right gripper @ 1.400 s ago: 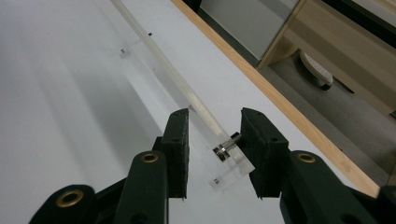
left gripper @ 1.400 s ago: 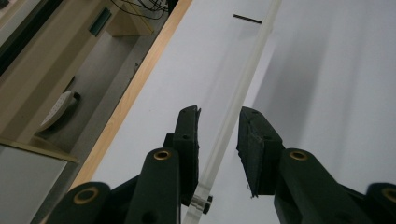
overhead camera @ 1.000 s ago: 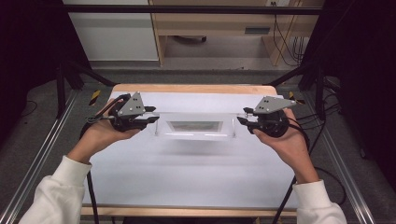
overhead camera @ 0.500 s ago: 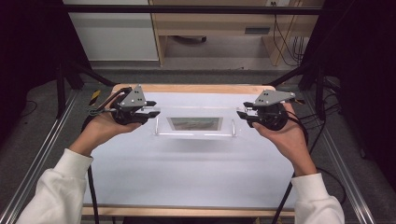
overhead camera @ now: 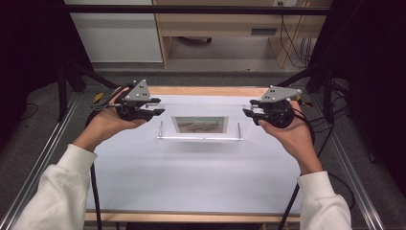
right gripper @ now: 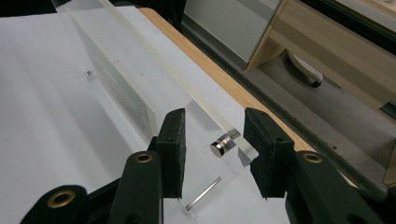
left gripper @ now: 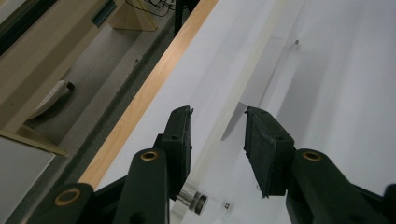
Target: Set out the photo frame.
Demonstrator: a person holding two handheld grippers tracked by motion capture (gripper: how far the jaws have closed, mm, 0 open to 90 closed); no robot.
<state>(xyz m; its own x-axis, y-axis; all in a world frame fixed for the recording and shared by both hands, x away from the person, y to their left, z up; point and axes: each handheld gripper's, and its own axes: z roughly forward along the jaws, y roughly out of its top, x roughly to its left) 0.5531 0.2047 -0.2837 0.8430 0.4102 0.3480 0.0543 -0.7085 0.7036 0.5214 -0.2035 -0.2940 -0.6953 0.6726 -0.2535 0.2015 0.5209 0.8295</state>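
High view: both hand-held grippers, left point(overhead camera: 158, 112) and right point(overhead camera: 246, 113), released, flank the acrylic photo frame point(overhead camera: 199, 126) standing on the desk point(overhead camera: 191, 182); next, withdraw clear.

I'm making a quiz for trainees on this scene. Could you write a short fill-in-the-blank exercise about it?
1. The clear acrylic picture frame stands on a ____ table.
2. The left hand-held gripper is at the frame's ____ end.
3. A small silver ____ sits at the frame's corner between the right hand-held gripper's jaws.

Missing words: white; left; bolt
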